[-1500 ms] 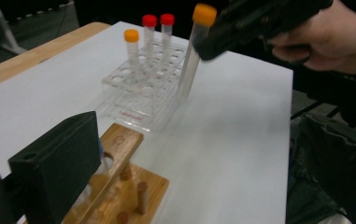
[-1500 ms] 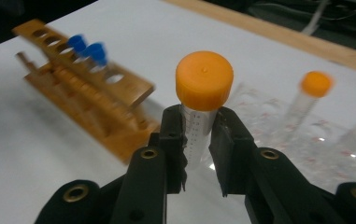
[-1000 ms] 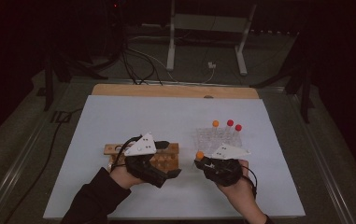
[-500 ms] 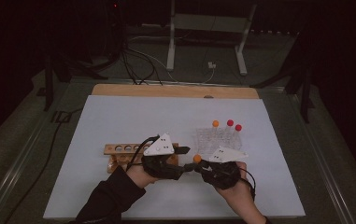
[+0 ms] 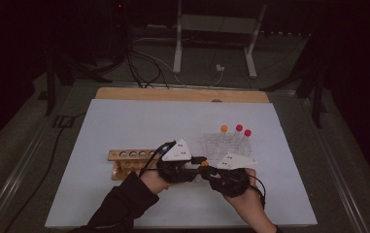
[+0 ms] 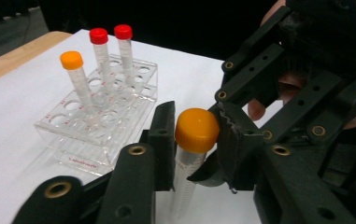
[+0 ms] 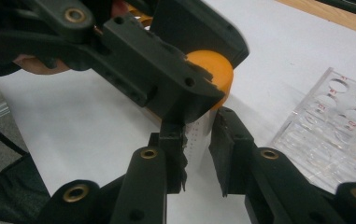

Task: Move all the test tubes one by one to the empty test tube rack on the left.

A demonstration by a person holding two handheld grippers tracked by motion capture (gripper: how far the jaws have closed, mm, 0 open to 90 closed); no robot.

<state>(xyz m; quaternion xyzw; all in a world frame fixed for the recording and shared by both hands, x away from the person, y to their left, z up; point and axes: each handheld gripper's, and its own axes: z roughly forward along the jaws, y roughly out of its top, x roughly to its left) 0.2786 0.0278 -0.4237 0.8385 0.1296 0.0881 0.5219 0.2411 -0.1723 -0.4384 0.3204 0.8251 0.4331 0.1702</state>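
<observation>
Item 1, nearest: sleeve (image 5: 119, 206) and forearm at bottom edge of high view, leading to left claw (image 5: 195, 165); opposite hand bears right claw (image 5: 207, 171) w/ grey three-cornered plate on top. The two claws meet tip to tip near desk centre. Item 2: orange-capped tube (image 6: 190, 156), upright, clear body w/ printed graduations, held between both claws, above the white desk (image 5: 124, 121). Right claw: jaws nearly shut, pads (image 7: 222, 154) clamped on the tube body below the cap (graduations show between them in right gripper view). Left claw: jaws have just been closing, now narrow, set either side of the orange cap (image 7: 215, 70), pads (image 6: 166, 140) against it; tube between them. Item 3: wooden rack (image 5: 134, 160), row of round holes, lying just left of left claw, partly behind it. Item 4: clear plastic rack (image 5: 221, 145), just beyond right claw, approx. centre-right of desk; holds three upright tubes at its far side: one orange cap (image 5: 224, 128), two red caps (image 5: 243, 130) (side by side, adjacent holes). Item 5: wooden edge (image 5: 182, 94) along far side of desk. Item 6, farthest: metal stand legs (image 5: 177, 48) and loose cables (image 5: 143, 63) on dark floor beyond desk.
</observation>
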